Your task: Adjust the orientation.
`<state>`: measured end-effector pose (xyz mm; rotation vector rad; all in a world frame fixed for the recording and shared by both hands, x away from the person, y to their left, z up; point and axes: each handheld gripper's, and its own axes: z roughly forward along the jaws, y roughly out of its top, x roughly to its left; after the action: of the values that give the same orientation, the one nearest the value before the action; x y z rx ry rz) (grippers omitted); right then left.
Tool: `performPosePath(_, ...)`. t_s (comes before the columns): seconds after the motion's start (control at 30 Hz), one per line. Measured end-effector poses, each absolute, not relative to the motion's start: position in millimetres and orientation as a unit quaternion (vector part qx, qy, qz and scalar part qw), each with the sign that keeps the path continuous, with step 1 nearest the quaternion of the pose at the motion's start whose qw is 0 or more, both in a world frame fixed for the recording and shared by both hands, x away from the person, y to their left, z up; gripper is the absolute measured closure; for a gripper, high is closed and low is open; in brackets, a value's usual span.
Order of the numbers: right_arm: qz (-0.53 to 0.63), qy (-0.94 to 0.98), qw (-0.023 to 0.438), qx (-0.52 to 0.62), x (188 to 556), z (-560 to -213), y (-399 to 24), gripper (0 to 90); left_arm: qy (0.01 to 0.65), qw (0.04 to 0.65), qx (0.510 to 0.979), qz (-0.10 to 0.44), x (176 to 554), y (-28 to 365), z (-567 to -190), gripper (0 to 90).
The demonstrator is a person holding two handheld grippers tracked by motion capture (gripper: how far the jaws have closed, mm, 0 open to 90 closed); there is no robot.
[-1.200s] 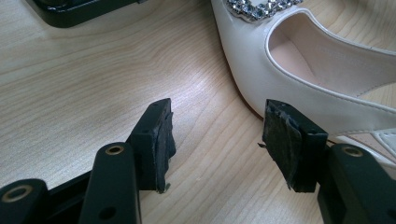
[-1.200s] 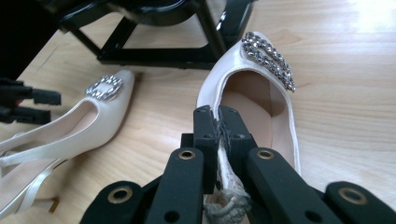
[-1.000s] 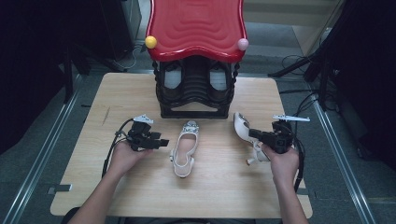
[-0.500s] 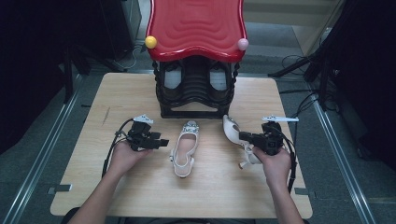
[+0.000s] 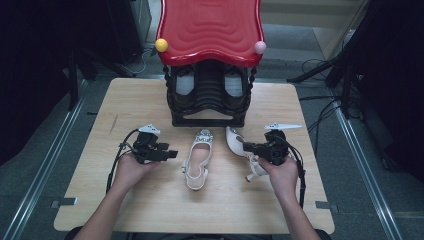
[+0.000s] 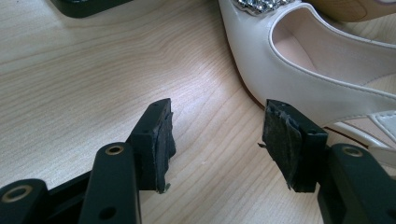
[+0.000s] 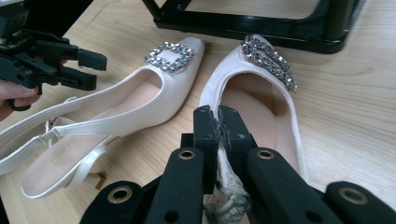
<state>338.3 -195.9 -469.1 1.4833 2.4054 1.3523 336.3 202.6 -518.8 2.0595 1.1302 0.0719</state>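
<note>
Two cream slingback heels with rhinestone buckles lie on the wooden table in front of a shoe rack. The left shoe (image 5: 197,159) lies flat, toe toward the rack. My right gripper (image 5: 248,147) is shut on the side wall of the right shoe (image 5: 233,138), which tilts beside it. In the right gripper view the jaws (image 7: 217,122) pinch that shoe's (image 7: 266,93) rim, with the other shoe (image 7: 140,105) to its left. My left gripper (image 5: 169,154) stands open just left of the flat shoe; its view shows nothing between the jaws (image 6: 217,135) and the shoe (image 6: 299,70) just beyond the right pad.
A black shoe rack (image 5: 207,102) with a red wavy top (image 5: 210,27) stands at the table's far middle, dark shoes on its shelves. The table (image 5: 135,102) has bare wood on both sides and along the front edge. Metal rails run on the floor beside it.
My right gripper has carried the right shoe leftward, closer to the flat shoe. The left gripper and the flat shoe have stayed where they were.
</note>
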Motion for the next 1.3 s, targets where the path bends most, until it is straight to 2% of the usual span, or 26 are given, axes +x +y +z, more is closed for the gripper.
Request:
performPosePath(0.67,0.387,0.807,-0.024,0.446,333.7,-490.8,-144.3,86.7,0.443,0.386,0.809,0.03,331.2,203.4,-518.8,42.9)
performPosePath(0.83,0.381,0.818,-0.028,0.429,328.0,-493.8,-131.0,83.6,0.431,0.4,0.808,0.029,329.0,201.2,-516.1,44.6)
performPosePath(0.9,0.39,0.816,-0.03,0.425,327.2,-493.2,-127.9,80.1,0.422,0.406,0.81,0.031,326.7,197.2,-513.2,47.1)
performPosePath(1.2,0.446,0.802,-0.03,0.397,325.4,-475.0,-144.4,73.0,0.409,0.397,0.821,-0.002,323.0,184.6,-510.2,73.7)
performPosePath(1.3,0.461,0.798,-0.017,0.387,324.6,-467.7,-154.8,75.1,0.406,0.396,0.824,-0.006,323.1,183.1,-509.7,79.1)
